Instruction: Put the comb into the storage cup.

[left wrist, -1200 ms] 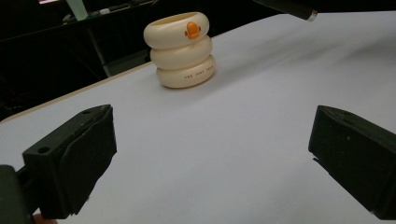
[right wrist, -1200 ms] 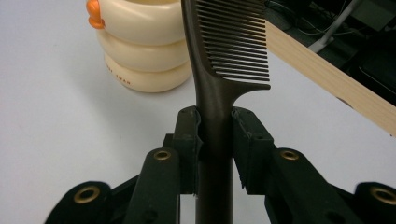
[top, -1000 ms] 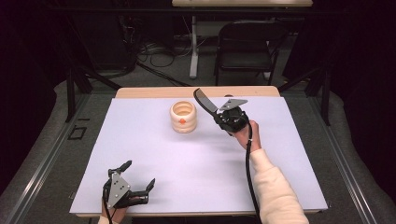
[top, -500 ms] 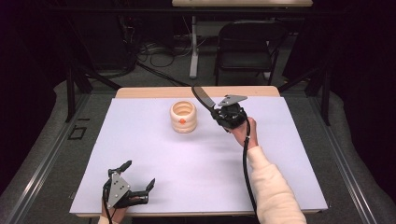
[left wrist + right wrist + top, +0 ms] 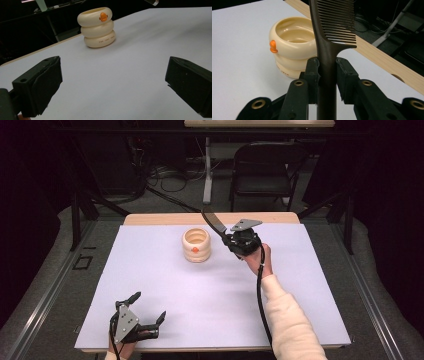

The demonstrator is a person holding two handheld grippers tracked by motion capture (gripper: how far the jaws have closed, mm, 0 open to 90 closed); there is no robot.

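A cream ribbed cup [image 5: 196, 245] with an orange duck mark stands upright at the back middle of the white table cover; it is empty inside in the right gripper view [image 5: 293, 45]. My right gripper [image 5: 231, 239] is shut on the handle of a dark brown comb [image 5: 329, 37], just right of the cup, with the comb's toothed end [image 5: 212, 221] pointing up and toward the back left. My left gripper [image 5: 150, 309] rests open near the front left edge, nothing between its jaws. From there the cup [image 5: 98, 27] stands far ahead.
The white cover [image 5: 215, 290] spans a wooden table whose back edge [image 5: 165, 219] shows as a bare strip. A black folding chair [image 5: 262, 170] and floor cables lie behind the table. The person's sleeve [image 5: 287, 320] crosses the front right.
The right gripper with the comb has shifted slightly toward the back and the cup. The left gripper has stayed where it was.
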